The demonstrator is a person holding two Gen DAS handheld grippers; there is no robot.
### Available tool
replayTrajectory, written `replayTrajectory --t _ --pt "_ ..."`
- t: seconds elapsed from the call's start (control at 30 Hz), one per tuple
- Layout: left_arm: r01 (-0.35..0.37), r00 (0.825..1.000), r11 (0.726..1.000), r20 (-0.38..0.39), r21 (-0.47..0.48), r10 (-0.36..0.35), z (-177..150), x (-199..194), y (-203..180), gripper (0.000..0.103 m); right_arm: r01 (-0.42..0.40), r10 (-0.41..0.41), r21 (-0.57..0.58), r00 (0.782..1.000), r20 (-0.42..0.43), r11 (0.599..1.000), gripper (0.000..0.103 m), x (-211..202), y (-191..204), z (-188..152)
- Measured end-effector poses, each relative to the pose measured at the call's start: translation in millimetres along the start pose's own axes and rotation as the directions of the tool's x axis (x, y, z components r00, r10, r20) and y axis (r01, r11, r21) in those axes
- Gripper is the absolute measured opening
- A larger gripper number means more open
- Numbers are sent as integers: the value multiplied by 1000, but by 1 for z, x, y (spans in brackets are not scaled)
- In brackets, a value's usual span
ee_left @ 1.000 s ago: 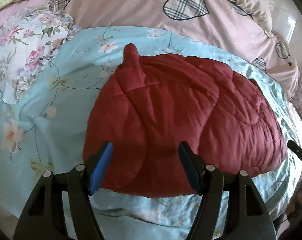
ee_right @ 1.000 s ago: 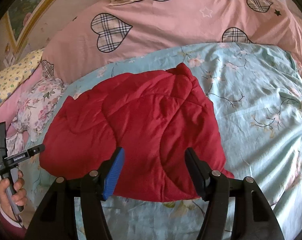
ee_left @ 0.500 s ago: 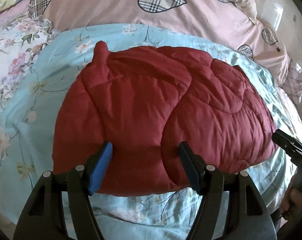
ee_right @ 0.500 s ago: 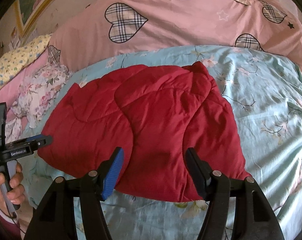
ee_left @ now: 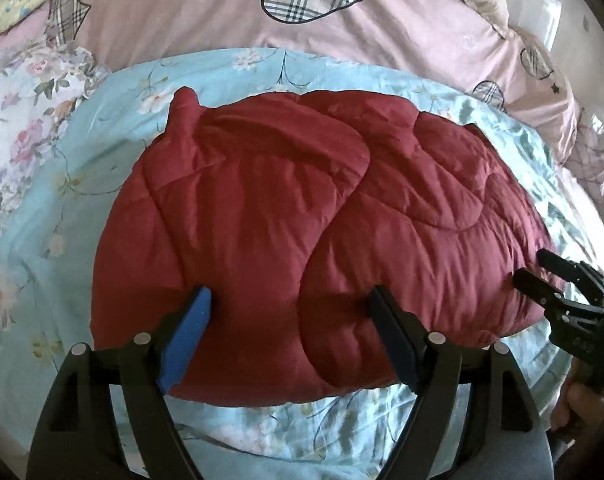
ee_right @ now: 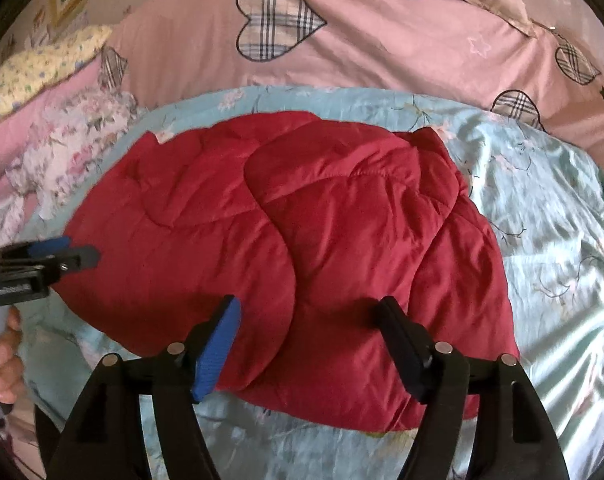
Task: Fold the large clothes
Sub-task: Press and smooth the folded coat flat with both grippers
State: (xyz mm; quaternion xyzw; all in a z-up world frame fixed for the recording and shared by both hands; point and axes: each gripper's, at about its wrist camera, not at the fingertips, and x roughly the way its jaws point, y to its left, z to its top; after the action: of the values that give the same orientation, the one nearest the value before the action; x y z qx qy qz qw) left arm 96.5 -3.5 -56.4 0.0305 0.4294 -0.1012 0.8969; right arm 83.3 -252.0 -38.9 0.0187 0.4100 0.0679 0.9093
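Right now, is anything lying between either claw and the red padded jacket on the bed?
Nothing visible does. The red padded jacket lies on the light blue floral sheet with no other item on it. The left claw and right claw both hang open over its near edge, gripping nothing.

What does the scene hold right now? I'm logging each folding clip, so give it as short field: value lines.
garment: red quilted jacket, lying in overlapping folds
surface: light blue floral sheet
behind: pink duvet with plaid hearts
left gripper: open, holding nothing, over the jacket's near edge
right gripper: open, holding nothing, over the jacket's near edge
contact: cannot tell whether either gripper touches the fabric
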Motion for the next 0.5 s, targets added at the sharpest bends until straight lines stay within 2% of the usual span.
replayTrajectory --t 0.1,0.17,0.5 --pt "-28 1000 1000 -15 -3 28 2 10 1 81 13 -13 21 1000 -21 1000 75 9 -7 3" --pt "-43 999 999 -22 -6 43 3 16 4 86 19 -18 42 999 -28 999 75 14 -13 4" --pt "-46 998 998 -34 -38 45 12 37 17 95 28 -23 101 999 -45 994 82 36 -37 14"
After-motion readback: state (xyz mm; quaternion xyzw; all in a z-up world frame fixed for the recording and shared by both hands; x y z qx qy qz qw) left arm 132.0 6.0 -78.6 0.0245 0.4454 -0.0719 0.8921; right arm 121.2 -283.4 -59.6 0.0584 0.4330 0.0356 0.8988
